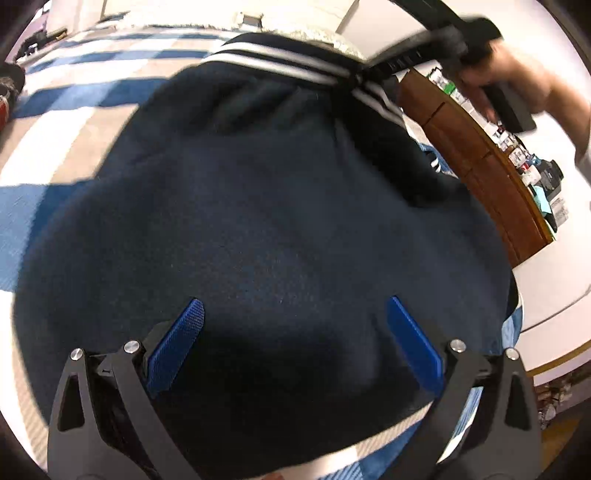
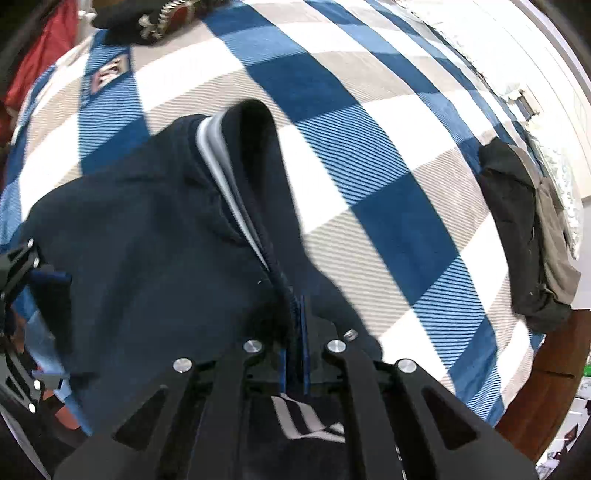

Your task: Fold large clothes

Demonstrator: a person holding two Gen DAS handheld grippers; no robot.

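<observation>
A large navy garment [image 1: 266,206] with a black-and-white striped ribbed band lies on a blue, white and grey checked bedspread [image 1: 74,122]. My left gripper [image 1: 295,306] is open, its blue pads apart just above the navy cloth, holding nothing. My right gripper [image 2: 298,299] is shut on the navy garment [image 2: 147,251] at a dark ribbed edge next to the white stripes [image 2: 218,158], lifting a fold of it. In the left wrist view the right gripper [image 1: 360,75] grips the striped band at the far edge. In the right wrist view the left gripper [image 2: 40,317] shows at the far left.
A brown wooden cabinet [image 1: 491,173] with small items on top stands right of the bed. A dark and grey folded garment [image 2: 532,236] lies at the bed's right edge. Red cloth [image 2: 40,48] and a dark item [image 2: 147,18] lie at the far end of the bedspread [image 2: 369,155].
</observation>
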